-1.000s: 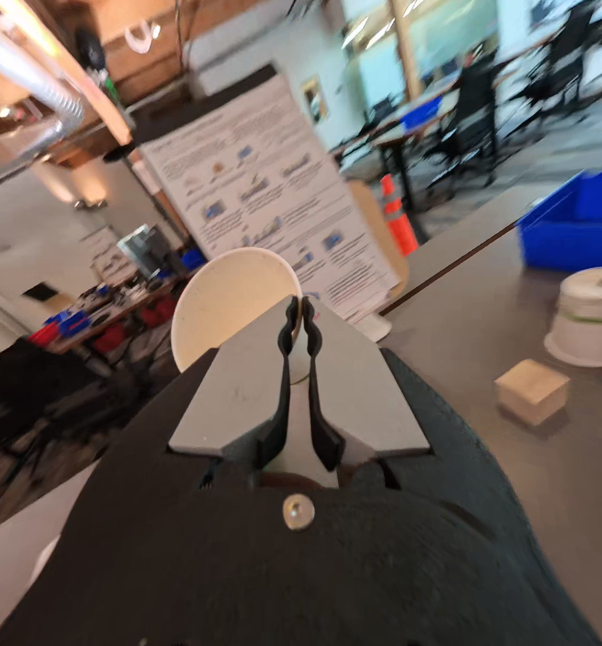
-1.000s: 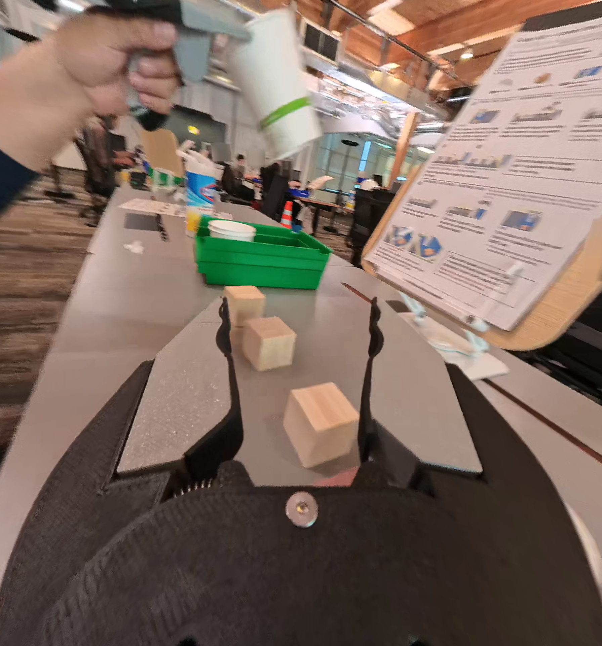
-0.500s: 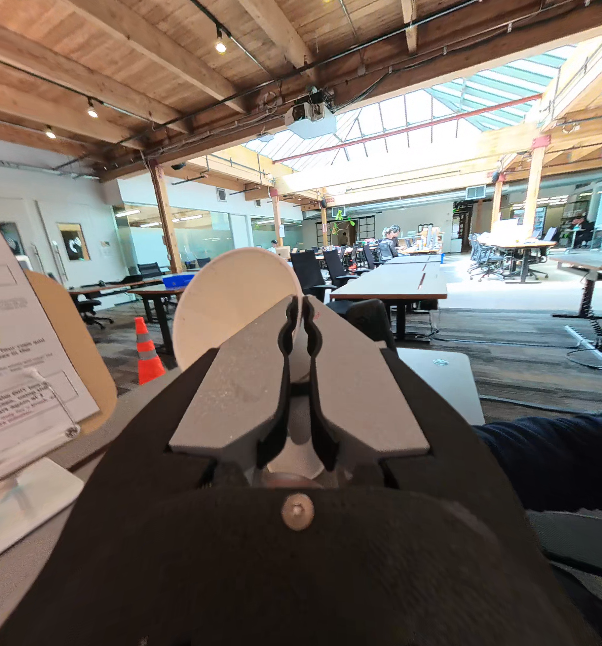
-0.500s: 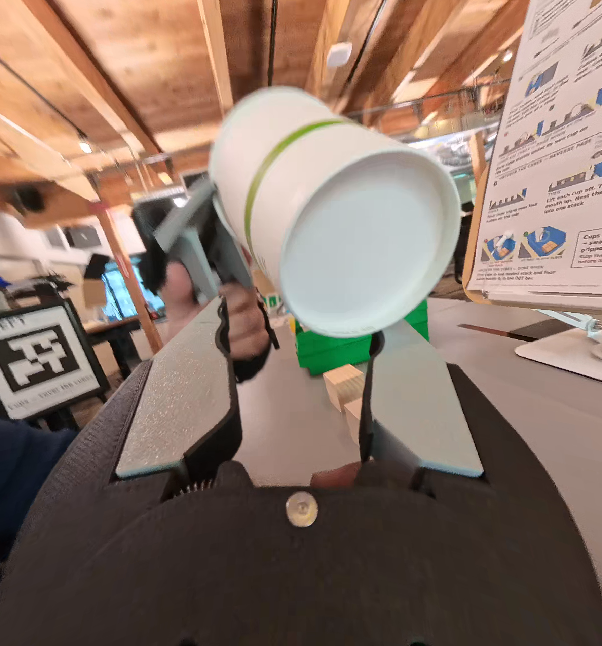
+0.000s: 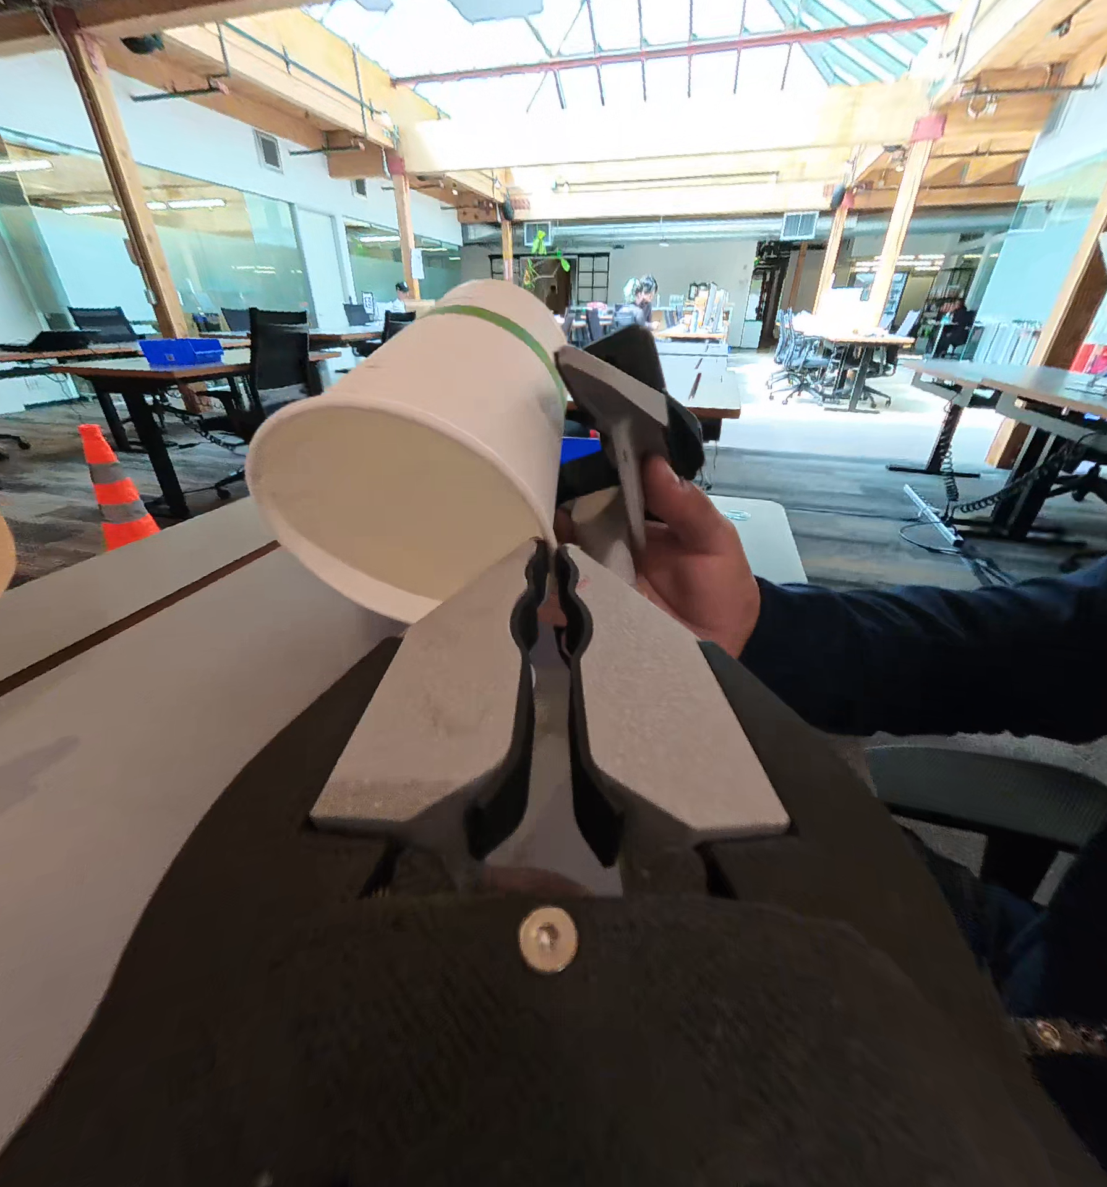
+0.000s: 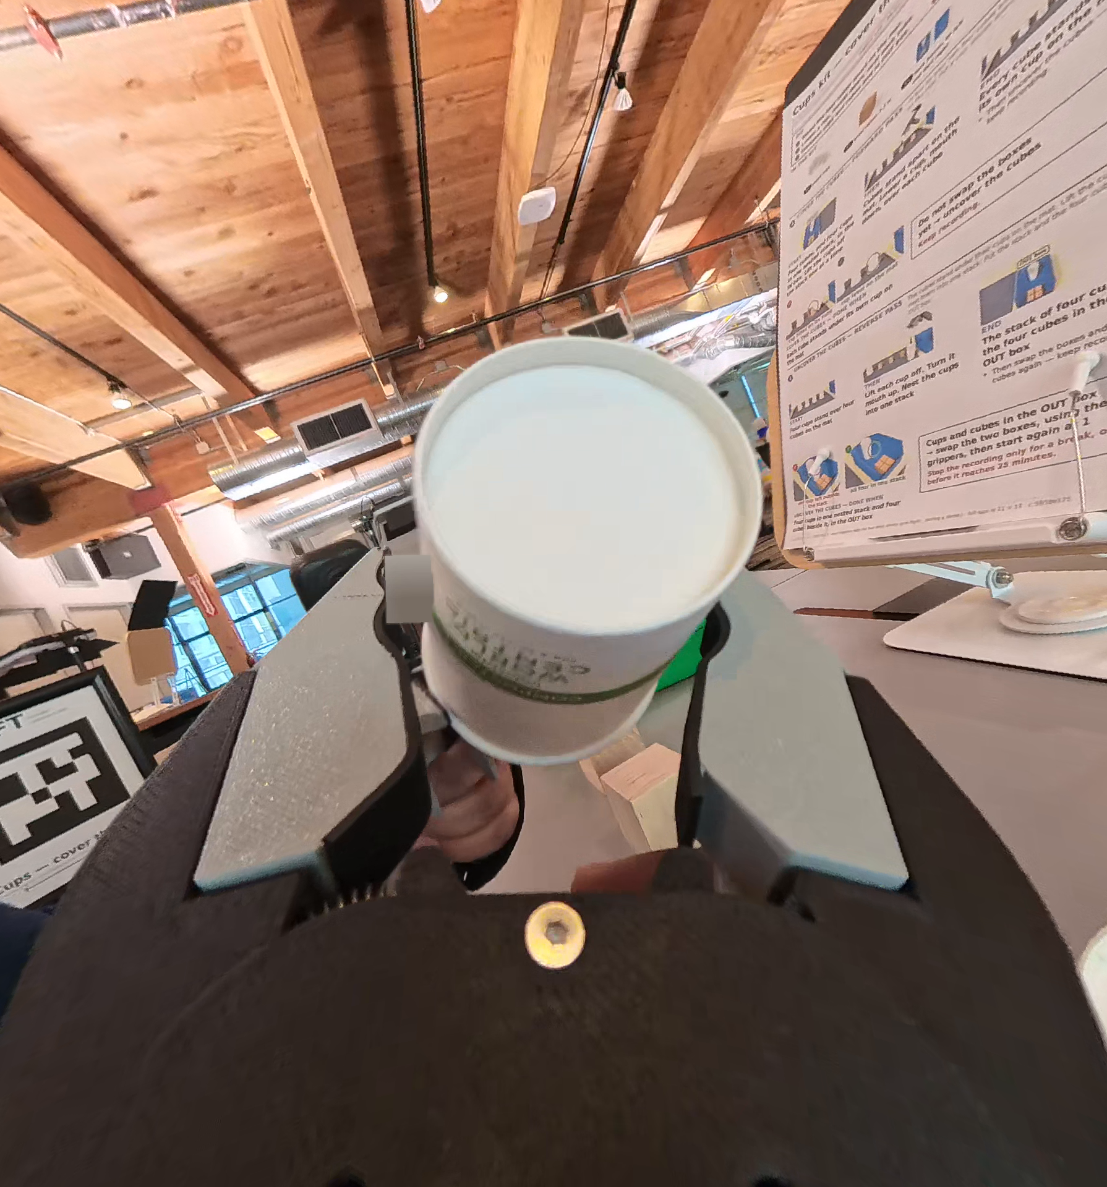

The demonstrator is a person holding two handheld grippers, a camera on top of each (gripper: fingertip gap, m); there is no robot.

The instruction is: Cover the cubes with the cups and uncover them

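The left gripper point(image 5: 548, 565) pinches the white cup's point(image 5: 409, 443) rim; the right gripper's point(image 6: 551, 629) fingers stand spread around it (handover, probably). A wooden cube point(image 6: 641, 796) on the worktop point(image 6: 988, 706) lies uncovered.

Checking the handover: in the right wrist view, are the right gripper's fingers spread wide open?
Yes: the right gripper's fingers stand far apart on either side of the white cup.

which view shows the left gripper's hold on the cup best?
Left wrist view: the left gripper is shut on the cup rim, mouth facing the camera. Right wrist view shows only the cup's base and side, between the open right gripper fingers; the pinch is hidden.
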